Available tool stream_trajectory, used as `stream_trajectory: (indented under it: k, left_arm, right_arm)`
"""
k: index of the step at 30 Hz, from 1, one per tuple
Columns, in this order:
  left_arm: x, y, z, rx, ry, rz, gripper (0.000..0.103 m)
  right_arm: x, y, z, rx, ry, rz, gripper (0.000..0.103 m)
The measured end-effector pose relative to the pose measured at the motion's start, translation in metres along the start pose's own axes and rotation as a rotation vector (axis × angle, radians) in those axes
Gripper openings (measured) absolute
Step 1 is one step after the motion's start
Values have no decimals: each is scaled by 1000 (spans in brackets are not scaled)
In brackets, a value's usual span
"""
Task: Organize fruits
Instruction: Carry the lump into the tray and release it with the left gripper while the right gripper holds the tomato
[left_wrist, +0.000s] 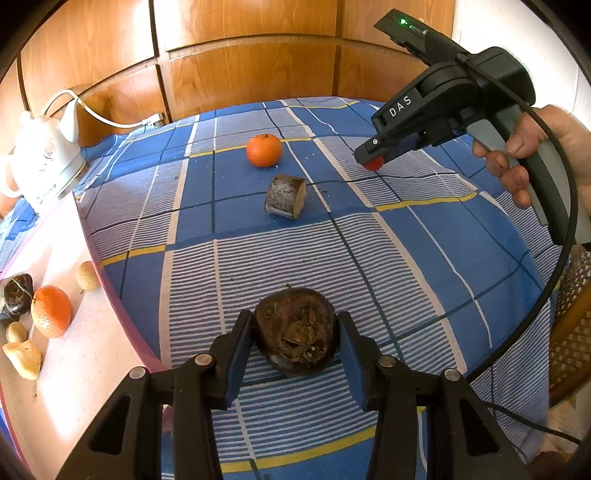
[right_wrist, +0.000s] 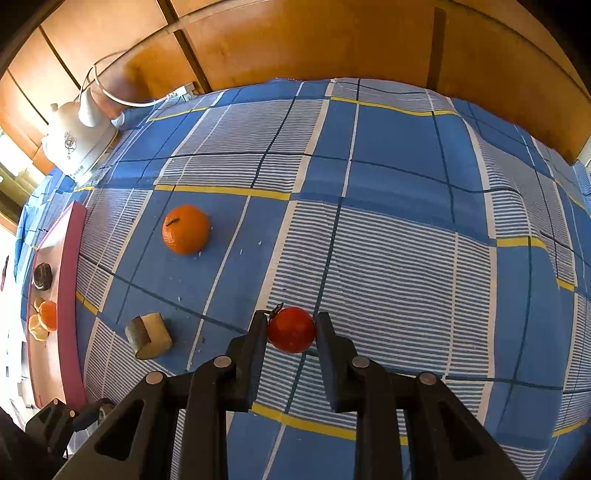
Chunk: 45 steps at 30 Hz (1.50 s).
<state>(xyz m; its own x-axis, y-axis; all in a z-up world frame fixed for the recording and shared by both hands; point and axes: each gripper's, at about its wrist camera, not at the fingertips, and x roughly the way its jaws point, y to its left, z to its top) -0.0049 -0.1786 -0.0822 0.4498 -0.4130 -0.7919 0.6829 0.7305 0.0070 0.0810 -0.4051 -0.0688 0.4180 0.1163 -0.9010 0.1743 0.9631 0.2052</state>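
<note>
Cloth comes first: a blue plaid tablecloth with white stripes and yellow lines (right_wrist: 406, 155) covers the whole surface, and along its left edge lies a pink flat tray (left_wrist: 92, 362) already carrying an orange, a dark fruit and some pale pieces. Loose on the cloth sit a round orange tangerine with a short stem (right_wrist: 185, 229) and, nearer, a short cut chunk of bark-covered wood or rind (right_wrist: 149, 336), the two well apart. The left gripper (left_wrist: 295, 334) has its dark pads pressed against both flanks of a brown, leathery, round fruit with a crumbling dried crown (left_wrist: 297, 332), which looks to rest on the cloth beside the tray. That fruit appears firm-shelled and moderately light, so a hold across its widest girth should suit it, though the flaky top would shed if squeezed there. The right gripper (right_wrist: 291, 328), held by a person's hand (left_wrist: 532, 155), is drawn in narrow on a small glossy red round fruit with a tiny stem (right_wrist: 291, 329); this one seems light, smooth and likely to slip or bruise, so gentle pressure at its equator is the safer hold.
</note>
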Motion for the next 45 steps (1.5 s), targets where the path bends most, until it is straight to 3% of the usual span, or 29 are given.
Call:
stream_trajectory:
  k: [39, 45]
  left_arm:
    - [-4, 2, 0, -4, 5, -12, 45]
    - [-22, 5, 6, -6, -45, -48, 45]
  right_arm:
    - [-6, 5, 4, -29, -11, 2, 27]
    - [-5, 5, 3, -32, -12, -2, 27]
